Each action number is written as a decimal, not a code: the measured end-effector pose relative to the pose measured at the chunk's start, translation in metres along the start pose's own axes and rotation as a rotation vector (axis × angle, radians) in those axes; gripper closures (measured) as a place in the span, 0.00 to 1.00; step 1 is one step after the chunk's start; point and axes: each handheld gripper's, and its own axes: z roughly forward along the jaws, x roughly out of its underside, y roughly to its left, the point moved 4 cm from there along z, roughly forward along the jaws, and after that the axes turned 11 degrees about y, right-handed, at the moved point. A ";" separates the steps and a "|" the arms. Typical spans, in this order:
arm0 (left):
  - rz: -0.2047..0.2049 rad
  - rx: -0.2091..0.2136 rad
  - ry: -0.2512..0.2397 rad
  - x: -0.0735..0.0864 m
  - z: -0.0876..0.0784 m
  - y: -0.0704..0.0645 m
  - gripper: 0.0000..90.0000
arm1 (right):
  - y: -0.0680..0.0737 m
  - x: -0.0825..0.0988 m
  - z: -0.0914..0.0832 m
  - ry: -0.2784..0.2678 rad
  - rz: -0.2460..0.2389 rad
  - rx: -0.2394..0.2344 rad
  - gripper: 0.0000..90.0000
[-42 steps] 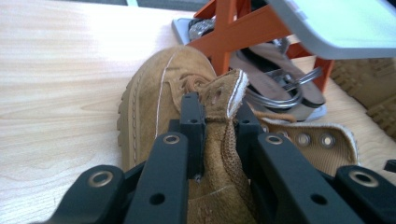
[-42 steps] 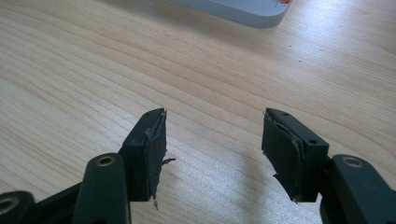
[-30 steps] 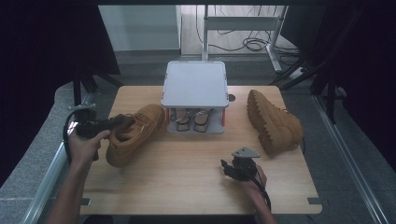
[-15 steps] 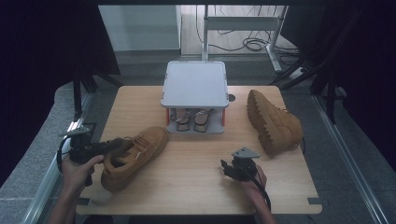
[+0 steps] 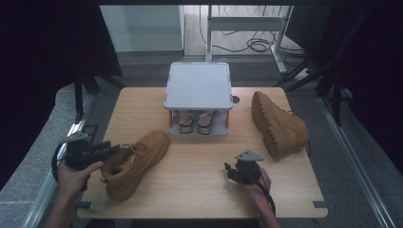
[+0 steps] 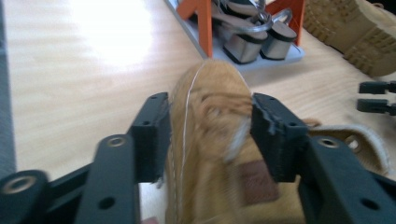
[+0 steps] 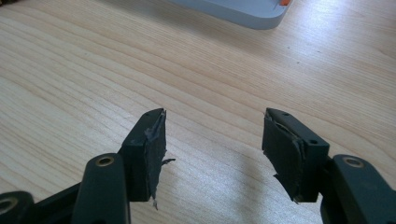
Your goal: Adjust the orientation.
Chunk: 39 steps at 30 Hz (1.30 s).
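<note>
Front left of the table (image 5: pixel 199 190): left gripper (image 5: pixel 102 151), in the person's left hand (image 5: pixel 71 173) at the table's left edge. Its jaws have just been opening and now stand parted on either side of the collar of a tan boot (image 5: pixel 135 161); in the left gripper view a gap shows beside the right-hand pad, while the left-hand pad lies against or very near the suede, and contact there cannot be told.

Tan boot: rests sole-down on the wood at front left. Long axis runs diagonally, heel toward the near left corner, toe pointing away and to the right, toward the shoe rack. Laces and stitched seam visible.

Front right: right gripper (image 5: pixel 233 170), in the right hand (image 5: pixel 256 183), low over bare wood, jaws spread wide with nothing between them; torn lining on both pads.

Middle, far side: grey shoe rack (image 5: pixel 198 85) with orange posts, flat top, and a pair of heeled sandals (image 5: pixel 195 121) on its lower shelf.

Right, far side: second tan boot (image 5: pixel 278 124), tipped on its side, lugged sole facing the rack, well apart from the first.
</note>
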 end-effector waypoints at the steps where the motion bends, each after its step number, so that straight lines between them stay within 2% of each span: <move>1: 0.016 -0.009 -0.010 -0.003 -0.001 -0.004 0.50 | 0.000 0.000 0.000 0.001 -0.001 0.000 0.44; 4: 0.053 -0.013 -0.050 -0.014 -0.004 -0.016 0.45 | -0.001 0.000 -0.001 -0.003 0.000 0.001 0.44; 8: 0.090 0.032 -0.085 -0.027 -0.006 -0.035 0.42 | -0.004 0.000 -0.003 -0.007 0.009 0.001 0.44; 11: 0.122 0.045 -0.093 -0.034 -0.005 -0.048 0.41 | -0.005 0.000 -0.004 -0.014 0.013 -0.004 0.44; 13: 0.129 0.069 -0.104 -0.037 -0.003 -0.055 0.41 | -0.006 -0.001 -0.006 -0.018 0.013 -0.005 0.44; 21: 0.177 0.133 -0.091 -0.040 0.010 -0.080 0.41 | -0.010 -0.002 -0.011 -0.032 0.024 -0.012 0.44; 29: 0.226 0.146 -0.061 -0.038 0.015 -0.089 0.41 | -0.016 -0.003 -0.017 -0.057 0.033 -0.040 0.44; 35: 0.234 0.163 -0.045 -0.036 0.021 -0.092 0.42 | -0.021 -0.007 -0.025 -0.095 0.044 -0.093 0.47; 39: 0.235 0.163 -0.030 -0.035 0.027 -0.093 0.42 | -0.027 -0.008 -0.031 -0.117 0.066 -0.111 0.51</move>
